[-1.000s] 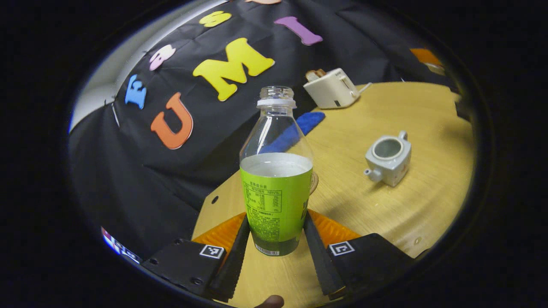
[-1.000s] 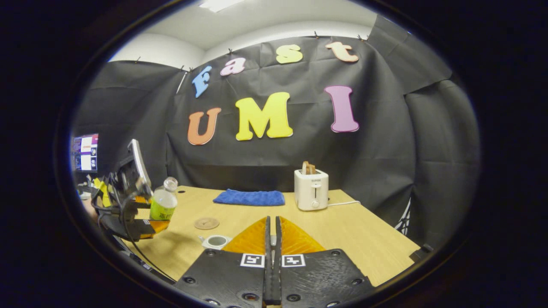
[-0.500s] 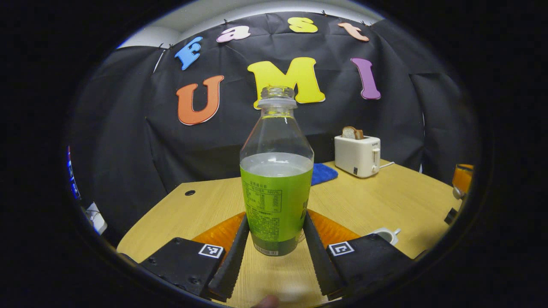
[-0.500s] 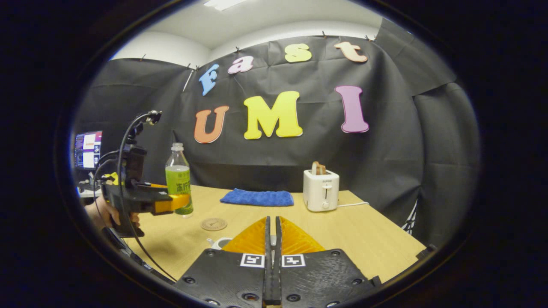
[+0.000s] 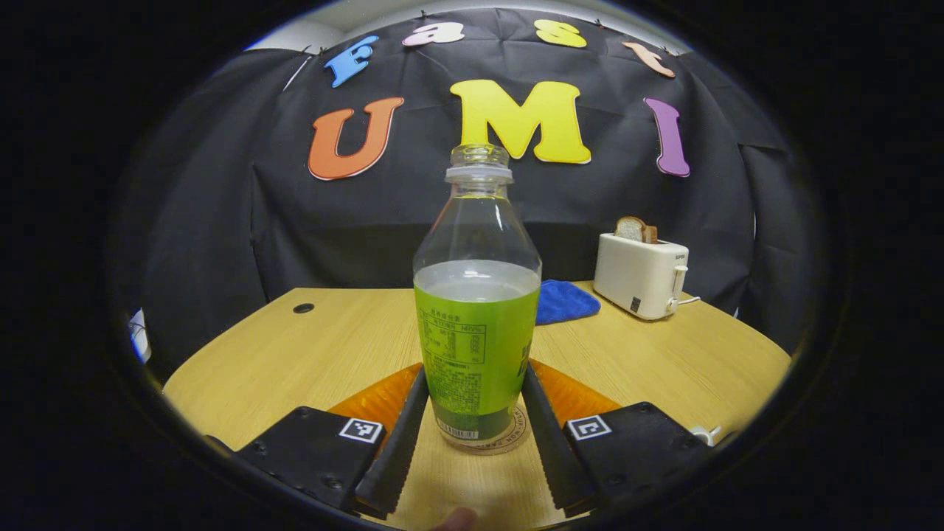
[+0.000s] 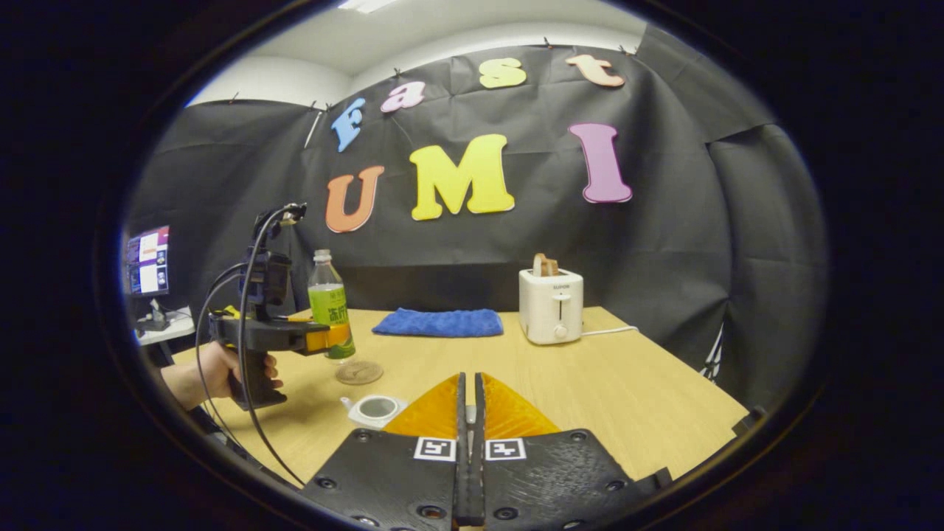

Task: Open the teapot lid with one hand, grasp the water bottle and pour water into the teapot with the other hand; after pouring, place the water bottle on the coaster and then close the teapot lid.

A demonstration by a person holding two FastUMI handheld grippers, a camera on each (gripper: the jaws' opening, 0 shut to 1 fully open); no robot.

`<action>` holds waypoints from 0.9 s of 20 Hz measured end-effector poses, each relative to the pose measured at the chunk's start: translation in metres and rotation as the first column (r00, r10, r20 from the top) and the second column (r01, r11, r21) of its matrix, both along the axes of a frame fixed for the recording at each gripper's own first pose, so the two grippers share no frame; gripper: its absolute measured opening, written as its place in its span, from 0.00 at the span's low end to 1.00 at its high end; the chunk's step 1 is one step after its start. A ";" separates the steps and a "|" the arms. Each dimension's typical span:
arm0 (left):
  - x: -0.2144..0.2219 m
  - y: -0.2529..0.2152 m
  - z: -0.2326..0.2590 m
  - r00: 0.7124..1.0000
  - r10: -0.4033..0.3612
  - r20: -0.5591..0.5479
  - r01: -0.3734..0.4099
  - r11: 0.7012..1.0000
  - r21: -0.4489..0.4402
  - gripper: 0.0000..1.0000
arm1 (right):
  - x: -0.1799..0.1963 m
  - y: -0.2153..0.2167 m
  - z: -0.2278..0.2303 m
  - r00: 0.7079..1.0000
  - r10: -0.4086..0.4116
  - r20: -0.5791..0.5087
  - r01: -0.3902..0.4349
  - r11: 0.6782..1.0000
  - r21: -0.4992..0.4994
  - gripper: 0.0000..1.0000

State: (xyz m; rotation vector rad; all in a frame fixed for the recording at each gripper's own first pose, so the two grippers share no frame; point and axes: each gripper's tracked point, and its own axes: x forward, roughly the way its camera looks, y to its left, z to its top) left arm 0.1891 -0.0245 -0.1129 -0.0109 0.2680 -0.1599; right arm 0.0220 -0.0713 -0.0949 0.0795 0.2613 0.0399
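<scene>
While left tool [image 5: 472,424] grips clear green-labelled water bottle [image 5: 476,295] over round cork coaster [image 6: 359,372], white teapot [image 6: 375,409] sits lidless. Right tool [image 6: 469,413] clenched, contents unseen. Left: release bottle, close lid.

Background stuff on the wooden counter [image 6: 627,398]

White toaster [image 6: 550,306] with bread [image 6: 545,265] sticking out sits at the back, cord trailing off to the side, folded blue cloth [image 6: 439,322] just beside it. Monitor [image 6: 149,260] glowing way off at the left edge.

Both views look level across the tabletop [image 6: 605,398] toward the booth wall, sharing the toaster [image 5: 640,274] and blue cloth [image 6: 438,322].
</scene>
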 end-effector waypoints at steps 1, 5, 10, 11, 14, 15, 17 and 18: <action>0.003 -0.003 -0.003 1.000 0.000 0.002 0.000 1.000 -0.006 0.76 | 0.002 0.000 -0.003 1.000 0.000 -0.006 0.000 1.000 0.000 0.00; 0.011 -0.007 -0.012 1.000 -0.003 0.002 0.003 1.000 -0.009 0.76 | 0.005 0.000 -0.011 1.000 0.000 -0.022 0.000 1.000 0.000 0.00; 0.012 -0.009 -0.020 1.000 -0.003 -0.006 0.003 1.000 -0.011 0.78 | 0.005 0.002 -0.013 1.000 0.003 -0.025 -0.003 1.000 0.002 0.00; 0.013 -0.009 -0.021 1.000 0.000 -0.009 0.000 1.000 -0.008 0.77 | 0.005 0.002 -0.012 1.000 0.004 -0.025 -0.004 1.000 0.002 0.00; 0.013 -0.009 -0.019 1.000 0.002 -0.001 -0.002 1.000 -0.006 0.80 | 0.004 0.002 -0.013 1.000 0.002 -0.023 -0.002 1.000 0.001 0.00; 0.013 -0.009 -0.018 1.000 0.000 -0.001 0.000 1.000 -0.005 0.80 | 0.004 0.002 -0.012 1.000 0.001 -0.021 -0.001 1.000 0.000 0.00; 0.012 -0.009 -0.018 1.000 0.006 0.001 -0.006 1.000 -0.002 0.82 | 0.002 0.002 -0.010 1.000 -0.002 -0.017 0.002 1.000 -0.001 0.00; 0.012 -0.007 -0.016 1.000 0.012 0.003 -0.012 1.000 -0.005 0.91 | 0.002 0.002 -0.010 1.000 -0.003 -0.017 0.003 1.000 -0.001 0.00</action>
